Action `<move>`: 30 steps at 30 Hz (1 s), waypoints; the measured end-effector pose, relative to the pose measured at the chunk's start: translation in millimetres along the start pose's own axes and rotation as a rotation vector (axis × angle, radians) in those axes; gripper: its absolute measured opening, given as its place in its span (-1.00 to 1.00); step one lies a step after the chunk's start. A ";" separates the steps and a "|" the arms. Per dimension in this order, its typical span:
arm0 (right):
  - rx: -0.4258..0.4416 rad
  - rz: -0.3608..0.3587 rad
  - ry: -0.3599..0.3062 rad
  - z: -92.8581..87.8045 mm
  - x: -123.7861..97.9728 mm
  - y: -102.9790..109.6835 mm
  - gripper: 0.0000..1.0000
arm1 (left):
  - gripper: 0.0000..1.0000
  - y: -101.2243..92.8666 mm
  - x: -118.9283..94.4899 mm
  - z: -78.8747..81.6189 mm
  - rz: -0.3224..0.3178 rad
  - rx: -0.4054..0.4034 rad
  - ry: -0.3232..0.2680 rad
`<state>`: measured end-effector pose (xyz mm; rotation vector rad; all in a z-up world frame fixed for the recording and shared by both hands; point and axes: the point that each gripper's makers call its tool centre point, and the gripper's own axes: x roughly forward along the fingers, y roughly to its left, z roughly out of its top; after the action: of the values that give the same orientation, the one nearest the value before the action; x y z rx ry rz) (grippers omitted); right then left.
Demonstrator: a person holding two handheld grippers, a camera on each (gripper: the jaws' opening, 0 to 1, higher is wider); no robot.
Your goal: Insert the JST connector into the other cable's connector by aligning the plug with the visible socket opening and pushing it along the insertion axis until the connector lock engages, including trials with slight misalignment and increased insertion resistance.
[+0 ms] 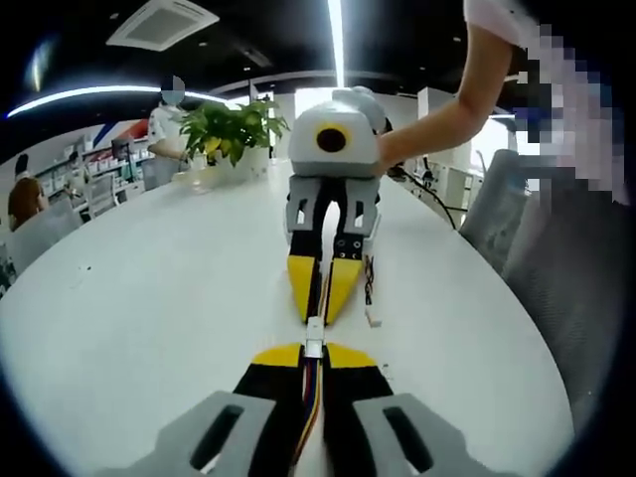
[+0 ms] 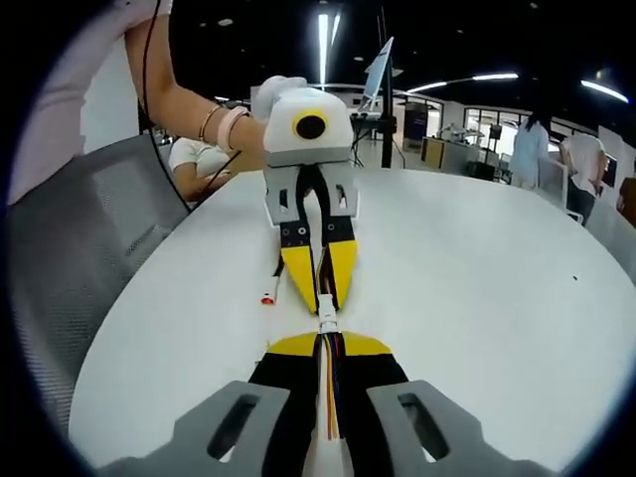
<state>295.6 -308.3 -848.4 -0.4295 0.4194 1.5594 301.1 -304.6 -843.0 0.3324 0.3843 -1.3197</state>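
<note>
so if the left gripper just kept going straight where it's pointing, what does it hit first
Most likely the small white connector held by the right gripper, whose yellow fingers point straight back at it. The left gripper holds its own white plug; the two look almost touching, though depth is unclear.

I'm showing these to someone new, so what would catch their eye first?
Two yellow-tipped grippers meet nose to nose over the white table: the left gripper and right gripper each pinch a cable. The small white connectors touch between them. A potted plant stands at the table's far end.
</note>
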 end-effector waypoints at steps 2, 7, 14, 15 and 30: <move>0.002 0.000 -0.003 -1.9 -0.1 -1.1 -0.92 | -1.00 -0.3 0.0 -0.1 0.002 0.003 0.005; 0.007 -0.006 -0.004 -3.7 0.6 -3.1 -0.92 | -1.00 0.1 -0.3 -0.6 0.011 -0.011 0.005; 0.027 -0.024 -0.010 -5.2 1.0 -6.3 -0.85 | -0.87 3.7 -1.9 -1.2 0.039 -0.046 0.023; 0.029 -0.026 -0.009 -5.4 0.8 -6.7 -0.80 | -0.84 3.7 -2.0 -1.1 0.040 -0.046 0.023; 0.022 -0.114 -0.051 19.7 -29.5 -4.6 -0.66 | -0.63 1.1 -29.7 24.1 0.106 -0.035 -0.010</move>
<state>300.7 -323.3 -816.4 -0.3890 0.3659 1.4513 298.1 -289.4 -808.0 0.3128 0.3759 -1.2090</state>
